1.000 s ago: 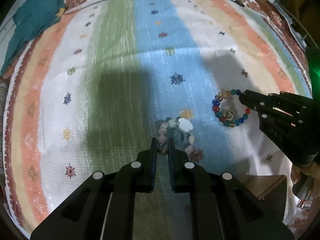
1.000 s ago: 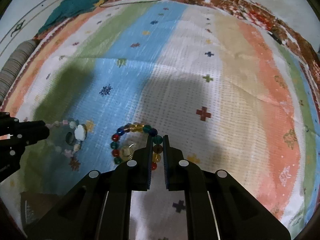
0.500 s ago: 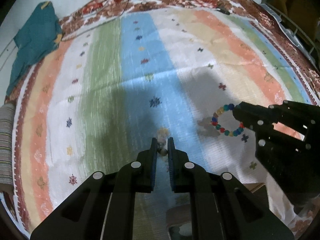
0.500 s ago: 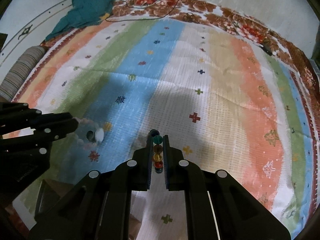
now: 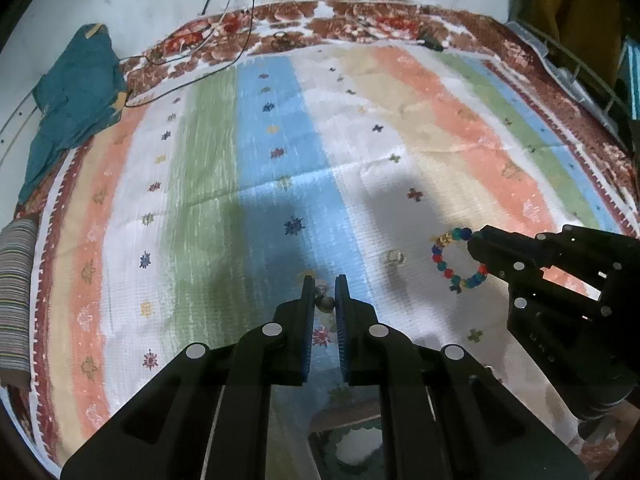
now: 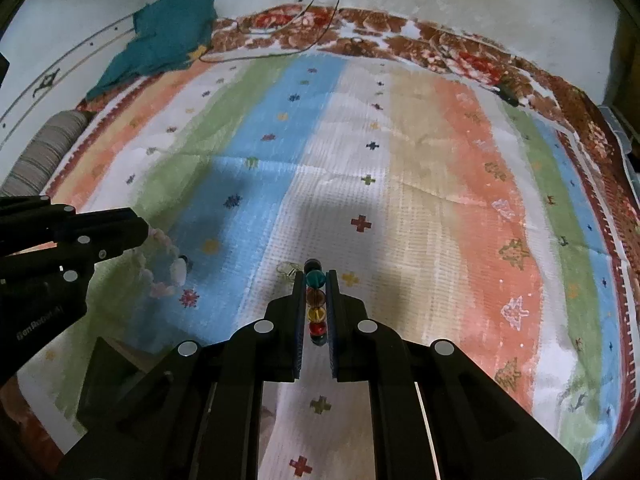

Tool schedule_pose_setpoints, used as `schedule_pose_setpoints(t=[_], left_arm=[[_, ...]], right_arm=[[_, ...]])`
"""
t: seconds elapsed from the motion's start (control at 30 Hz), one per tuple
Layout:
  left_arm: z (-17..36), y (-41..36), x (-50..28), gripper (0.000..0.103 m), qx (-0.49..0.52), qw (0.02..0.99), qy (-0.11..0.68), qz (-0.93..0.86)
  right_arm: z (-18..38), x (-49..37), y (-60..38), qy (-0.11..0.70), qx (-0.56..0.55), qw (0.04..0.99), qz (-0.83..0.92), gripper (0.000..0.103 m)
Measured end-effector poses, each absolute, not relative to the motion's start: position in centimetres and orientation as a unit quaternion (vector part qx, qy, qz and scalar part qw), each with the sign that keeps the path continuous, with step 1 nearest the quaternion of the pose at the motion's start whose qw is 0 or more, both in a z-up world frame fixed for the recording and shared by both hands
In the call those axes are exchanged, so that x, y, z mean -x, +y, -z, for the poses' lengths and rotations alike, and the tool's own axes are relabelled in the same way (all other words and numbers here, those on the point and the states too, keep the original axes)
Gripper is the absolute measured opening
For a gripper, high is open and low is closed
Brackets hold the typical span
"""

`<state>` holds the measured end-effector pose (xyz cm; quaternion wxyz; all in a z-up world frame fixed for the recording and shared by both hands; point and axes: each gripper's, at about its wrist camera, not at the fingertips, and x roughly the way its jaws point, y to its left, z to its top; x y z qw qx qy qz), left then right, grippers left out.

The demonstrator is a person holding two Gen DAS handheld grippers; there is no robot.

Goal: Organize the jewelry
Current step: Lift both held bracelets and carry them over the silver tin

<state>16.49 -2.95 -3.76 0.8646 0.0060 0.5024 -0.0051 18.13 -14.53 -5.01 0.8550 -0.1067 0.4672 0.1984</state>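
**Desk:** What does each tool hold?

**Photographer:** The right black two-finger gripper (image 6: 316, 280) is pinching a bracelet of round glass beads in blue, teal, amber, yellow and red (image 6: 315, 300); a row of its beads sits lined up between the pressed jaws. Seen from the left wrist, the same multicoloured bead bracelet (image 5: 456, 258) hangs as a loop off that gripper's (image 5: 474, 246) tip, clear of the cloth. The left black two-finger gripper (image 5: 324, 292) is clamped on a bracelet of pale pink and white beads (image 5: 325, 298), only a few beads showing between its jaws. From the right wrist, the pale strand (image 6: 166, 262) dangles below the left gripper (image 6: 146, 230), with one larger white piece at its low end.

**Desk:** And around them?

**Photographer:** A small clear glassy trinket (image 5: 394, 257) lies on the cloth between the two grippers, near the right one. Everything sits over a striped woven cloth in green, blue, white, beige and orange with small cross motifs (image 5: 360, 152), edged by a brown floral border. At far left lies a crumpled teal cloth (image 5: 72, 104); thin dark cables (image 5: 224, 12) trail off the far edge. A grey striped roll (image 5: 16, 296) lies at the near left edge.
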Motion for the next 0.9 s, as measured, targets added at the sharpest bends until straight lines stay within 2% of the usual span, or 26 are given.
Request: schedule_pose_setpoints(t=[0.9], left_arm=[[-1.9, -2.8, -10.1, 0.01, 0.03, 0.895, 0.44, 0.061]], right_arm=[[0.5, -12.6, -16.4, 0.419, 0.081, 0.877, -0.221, 0.011]])
